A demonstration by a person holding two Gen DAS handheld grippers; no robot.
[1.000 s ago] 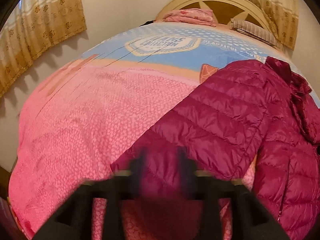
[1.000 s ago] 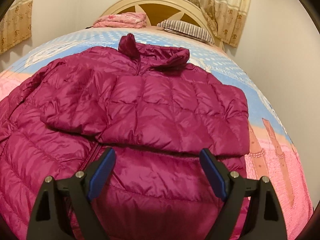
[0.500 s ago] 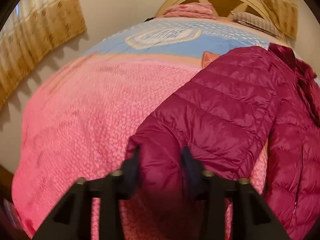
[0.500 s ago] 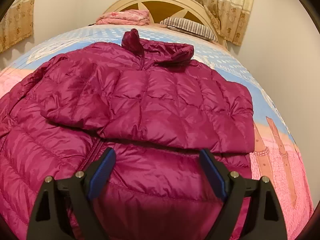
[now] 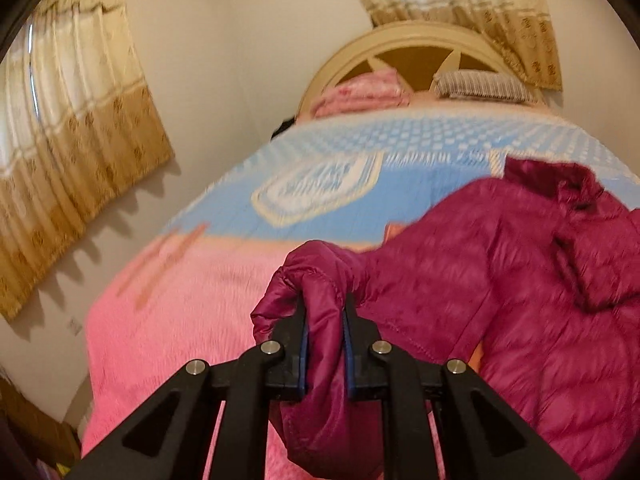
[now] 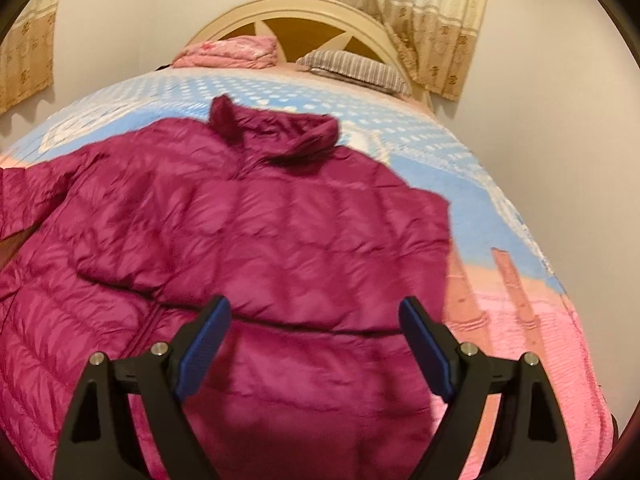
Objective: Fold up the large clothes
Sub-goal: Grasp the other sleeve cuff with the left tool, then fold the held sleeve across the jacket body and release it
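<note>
The left gripper [image 5: 324, 312] has its jaws clamped on the cuff end of the sleeve [image 5: 316, 276] of a magenta quilted jacket [image 5: 540, 300]; the fabric bunches up above the blue pads and hangs down between them in the lower centre of the left wrist view. From the grip the sleeve runs right and up to the jacket's shoulder, and the jacket body fills the right side of that frame, its collar [image 5: 560, 184] toward the upper right.

In the right wrist view the right gripper [image 6: 316, 320] hovers with its jaws spread wide and nothing between the pads, low in the frame over the jacket's lower half. The jacket lies front up across the centre of that frame, with the collar [image 6: 276, 132] toward the top and its other sleeve [image 6: 256, 264] folded across the chest.

The jacket rests on a bed [image 6: 520, 320] whose cover is pink in the near part and blue with white dots farther up. At the top of both frames a folded pink blanket [image 6: 228, 54] and a striped pillow [image 6: 352, 68] lie against a cream arched headboard [image 6: 304, 10]. Beige patterned curtains [image 5: 72, 152] hang at the upper left of the left wrist view, and another curtain sits at the upper right.
</note>
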